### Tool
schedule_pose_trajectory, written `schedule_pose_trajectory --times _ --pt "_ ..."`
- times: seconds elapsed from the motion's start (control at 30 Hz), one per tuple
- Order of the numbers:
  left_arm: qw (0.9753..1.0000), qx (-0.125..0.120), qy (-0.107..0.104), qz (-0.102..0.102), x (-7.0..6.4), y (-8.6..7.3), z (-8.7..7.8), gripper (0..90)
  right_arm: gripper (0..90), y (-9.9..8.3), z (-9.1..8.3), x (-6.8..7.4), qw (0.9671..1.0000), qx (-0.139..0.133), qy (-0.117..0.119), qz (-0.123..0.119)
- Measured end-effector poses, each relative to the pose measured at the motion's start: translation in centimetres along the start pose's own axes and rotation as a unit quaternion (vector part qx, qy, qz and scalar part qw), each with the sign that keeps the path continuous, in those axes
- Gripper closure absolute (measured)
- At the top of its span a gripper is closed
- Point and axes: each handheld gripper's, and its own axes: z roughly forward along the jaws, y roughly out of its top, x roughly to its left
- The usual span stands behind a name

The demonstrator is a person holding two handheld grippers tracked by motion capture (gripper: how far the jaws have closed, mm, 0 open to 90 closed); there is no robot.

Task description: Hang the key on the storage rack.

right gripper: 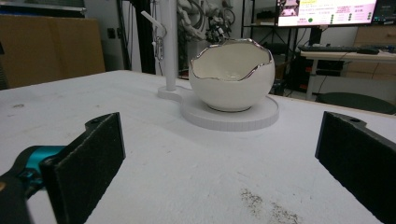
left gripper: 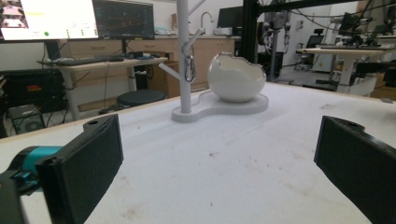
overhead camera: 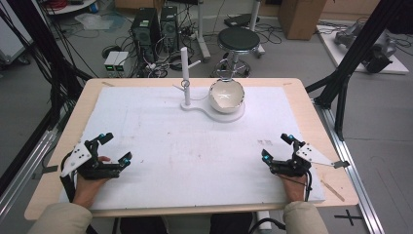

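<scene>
White table (overhead camera: 160, 146) | my left gripper (overhead camera: 111, 148) lower left, fingers wide, empty | right gripper (overhead camera: 277, 147) lower right, fingers wide | eggshell bowl (overhead camera: 226, 95) and hook stand (overhead camera: 185, 78) upper centre

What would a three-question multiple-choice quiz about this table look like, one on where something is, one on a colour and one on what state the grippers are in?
1. Where does the white eggshell-shaped bowl with the jagged silver rim sit?
A. On the round end of the white stand base
B. On the bare wooden table edge
C. Between the jaws of a gripper

2. What colour is the upright branched post?
A. Black
B. White
C. Red

3. How do the left gripper and the right gripper stand?
A. Both shut on the bowl
B. One open, one shut
C. Both open and holding nothing

Answers: 1 A, the right gripper view shows the bowl resting on the round base. 2 B, the post is white in all views. 3 C, each gripper view shows its jaws wide apart with bare table between them.
</scene>
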Motion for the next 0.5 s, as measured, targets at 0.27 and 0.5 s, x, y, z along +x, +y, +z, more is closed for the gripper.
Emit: schedule_pose_trajectory --times 0.27,0.5 --pt "0.9996 -0.017 0.021 -0.012 -0.03 -0.74 -0.54 1.7 0.5 -0.01 0.01 0.0 1.0 0.001 0.001 0.003" --pt "0.9994 -0.012 0.032 -0.007 -0.21 -0.72 -0.42 1.7 0.5 -0.02 -0.01 -0.01 1.0 -0.001 -0.004 0.004"
